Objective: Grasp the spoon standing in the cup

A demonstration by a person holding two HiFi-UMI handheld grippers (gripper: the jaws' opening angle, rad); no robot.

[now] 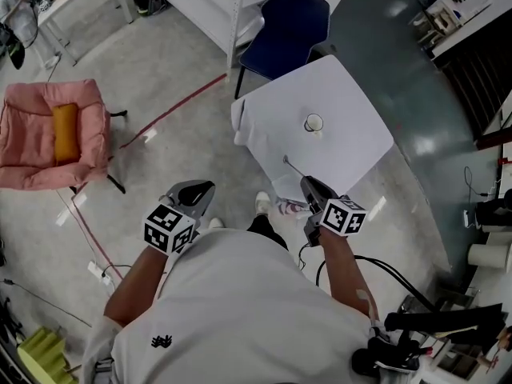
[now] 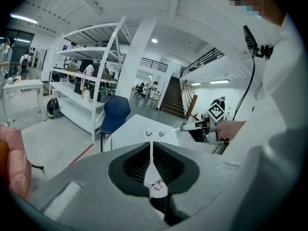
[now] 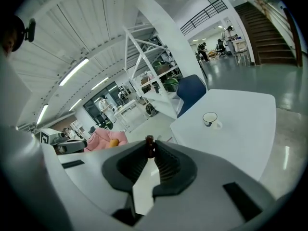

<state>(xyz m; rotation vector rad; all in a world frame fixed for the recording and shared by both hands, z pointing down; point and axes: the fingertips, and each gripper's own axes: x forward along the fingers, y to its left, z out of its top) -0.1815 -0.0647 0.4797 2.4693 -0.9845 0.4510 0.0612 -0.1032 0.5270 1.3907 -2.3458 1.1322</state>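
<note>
Far on the left, a pink armchair point(image 1: 48, 134) sits on the grey floor with an orange cushion point(image 1: 65, 132) in its seat. A thin red line point(image 1: 172, 110) runs across the floor from near the armchair up toward the desk.

Next comes the left gripper point(image 1: 204, 189). It is held low, in front of the person's body, out over the floor and well apart from the desk. Its jaws are closed up, with only a thin slit between them, and they hold nothing.

Past that, a blue chair point(image 1: 290, 22) stands at the far side of the desk point(image 1: 352, 126), which has a white cloth over it. A small white cup point(image 1: 314, 123) stands upright near the middle of the desk.

The spoon point(image 1: 294, 169) is out of the cup. It is up in the air over the near edge of the desk, well apart from the cup. Its round end points up and to the left. The right gripper point(image 1: 307, 184) has it by the handle. Its jaws are squeezed on the handle, and the little dark red bit sticking out between them is probably the handle's end. This gripper is near the desk's near corner.
</note>
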